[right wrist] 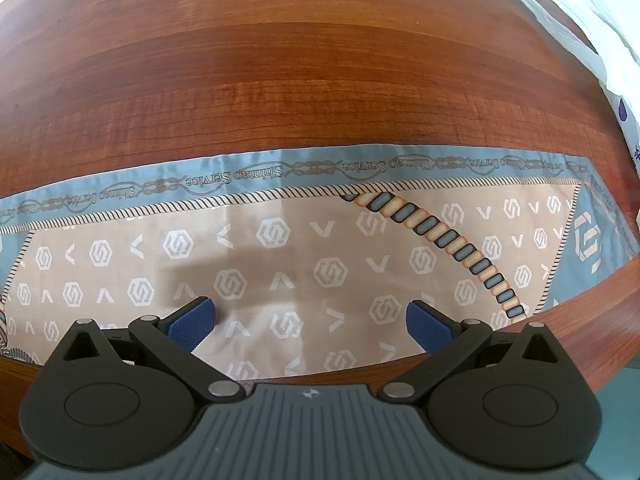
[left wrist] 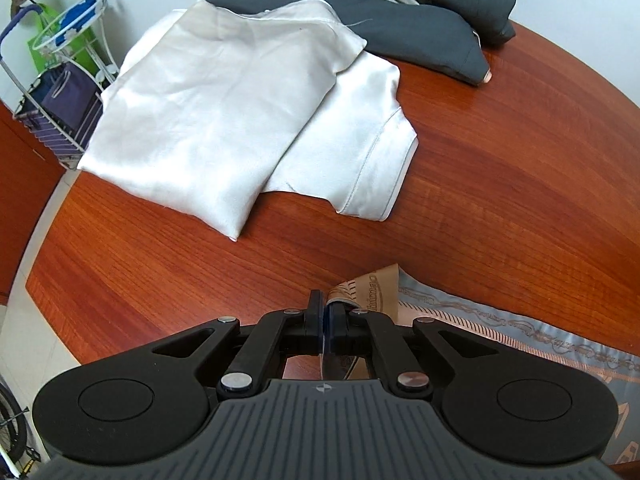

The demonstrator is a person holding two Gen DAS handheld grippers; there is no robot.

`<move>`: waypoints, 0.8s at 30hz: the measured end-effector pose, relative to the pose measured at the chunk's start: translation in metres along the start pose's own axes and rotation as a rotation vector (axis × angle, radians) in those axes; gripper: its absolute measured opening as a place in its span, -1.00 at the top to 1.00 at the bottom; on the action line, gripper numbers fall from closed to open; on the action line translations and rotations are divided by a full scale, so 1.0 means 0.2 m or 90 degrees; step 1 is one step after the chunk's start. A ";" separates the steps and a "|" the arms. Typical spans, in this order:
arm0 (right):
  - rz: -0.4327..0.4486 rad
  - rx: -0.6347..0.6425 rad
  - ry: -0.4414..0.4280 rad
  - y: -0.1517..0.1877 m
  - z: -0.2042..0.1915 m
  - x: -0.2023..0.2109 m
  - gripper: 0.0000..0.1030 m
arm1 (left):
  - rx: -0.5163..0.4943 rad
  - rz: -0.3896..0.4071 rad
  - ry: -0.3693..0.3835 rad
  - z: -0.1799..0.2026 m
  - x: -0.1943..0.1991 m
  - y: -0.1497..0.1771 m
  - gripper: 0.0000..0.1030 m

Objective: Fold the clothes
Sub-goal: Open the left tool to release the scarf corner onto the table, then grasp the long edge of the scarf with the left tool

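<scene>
Silk-like and printed in tan and blue, the scarf [right wrist: 280, 248] lies flat along the near edge of the wooden table [right wrist: 280, 80], which serves as the landmark for all that follows. At the table's left end, off its edge, stands one wire rack [left wrist: 60, 92] holding bags. On the table's far left part rests one folded white garment [left wrist: 224, 104], and beyond it, at the far edge, one heap of dark grey clothes [left wrist: 400, 16] partly overlaps it. Nearer, at the table's front, the left gripper [left wrist: 325, 320] has its jaws pressed together on a turned-up corner of the scarf, the fabric pinched between the pads. Further right along the same front edge, the right gripper [right wrist: 310, 320] hangs straight over the scarf with its jaws spread wide, gripping nothing; whether its pads [right wrist: 192, 324] touch the cloth I cannot tell. At the table's far right corner lies one white plastic bag [right wrist: 580, 28].

Judging from this, the pinch holds only a small bite of slippery cloth, so it could slide out if the corner is pulled across quickly. With the right side unheld, the scarf may drag and skew, spoiling the fold. Part of it overhangs the front edge and could slip off.
</scene>
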State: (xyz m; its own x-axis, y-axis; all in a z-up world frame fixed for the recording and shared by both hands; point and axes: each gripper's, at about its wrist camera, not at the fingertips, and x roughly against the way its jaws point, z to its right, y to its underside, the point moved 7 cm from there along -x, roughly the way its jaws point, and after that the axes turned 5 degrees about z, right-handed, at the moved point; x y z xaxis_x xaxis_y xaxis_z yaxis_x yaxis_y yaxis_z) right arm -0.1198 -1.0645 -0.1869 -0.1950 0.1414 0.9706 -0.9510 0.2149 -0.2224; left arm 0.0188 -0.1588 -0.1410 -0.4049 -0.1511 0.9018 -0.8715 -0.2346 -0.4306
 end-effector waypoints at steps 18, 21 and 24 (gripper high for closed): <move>-0.014 0.007 0.037 -0.05 -0.05 0.00 -0.99 | 0.030 0.006 -0.019 -0.17 -0.05 -0.08 0.77; -0.016 0.008 0.043 -0.05 -0.06 0.01 -0.99 | 0.030 0.010 -0.038 -0.21 -0.05 -0.09 0.77; -0.018 0.010 0.048 -0.05 -0.08 0.01 -0.99 | 0.043 0.012 -0.046 -0.26 -0.06 -0.11 0.77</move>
State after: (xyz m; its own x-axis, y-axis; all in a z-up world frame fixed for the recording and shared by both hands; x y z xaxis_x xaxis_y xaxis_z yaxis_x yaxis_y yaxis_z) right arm -0.1068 -1.0508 -0.1850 -0.1491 0.2084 0.9666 -0.9598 0.2048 -0.1922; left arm 0.0276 -0.1020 -0.1403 -0.3983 -0.2251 0.8892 -0.8420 -0.2947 -0.4518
